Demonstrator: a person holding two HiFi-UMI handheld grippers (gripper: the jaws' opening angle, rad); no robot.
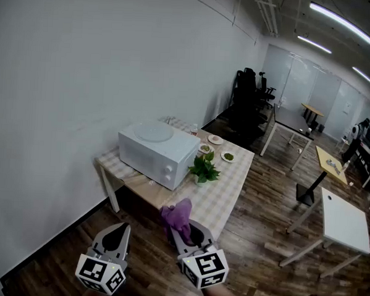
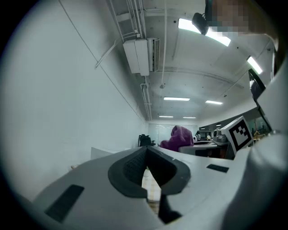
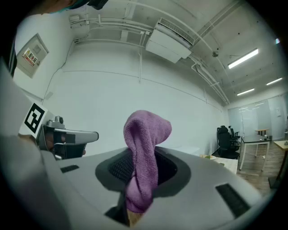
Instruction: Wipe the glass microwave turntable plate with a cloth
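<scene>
The round glass turntable plate [image 1: 153, 131] lies on top of a white microwave [image 1: 161, 157] on a checked table [image 1: 223, 193], well ahead of both grippers. My right gripper [image 1: 180, 232] [image 3: 141, 164] is shut on a purple cloth [image 1: 178, 216] [image 3: 145, 148] that stands up between its jaws. It hangs over the floor just short of the table's near end. My left gripper [image 1: 120, 232] [image 2: 146, 157] is to its left, jaws together with nothing in them. In the left gripper view the purple cloth [image 2: 179, 137] shows at the right.
A small potted plant [image 1: 203, 169] stands beside the microwave. Behind it are three small dishes [image 1: 216, 140]. A white wall runs along the left. Office chairs [image 1: 249, 95] and other tables [image 1: 345, 222] stand to the right on the wooden floor.
</scene>
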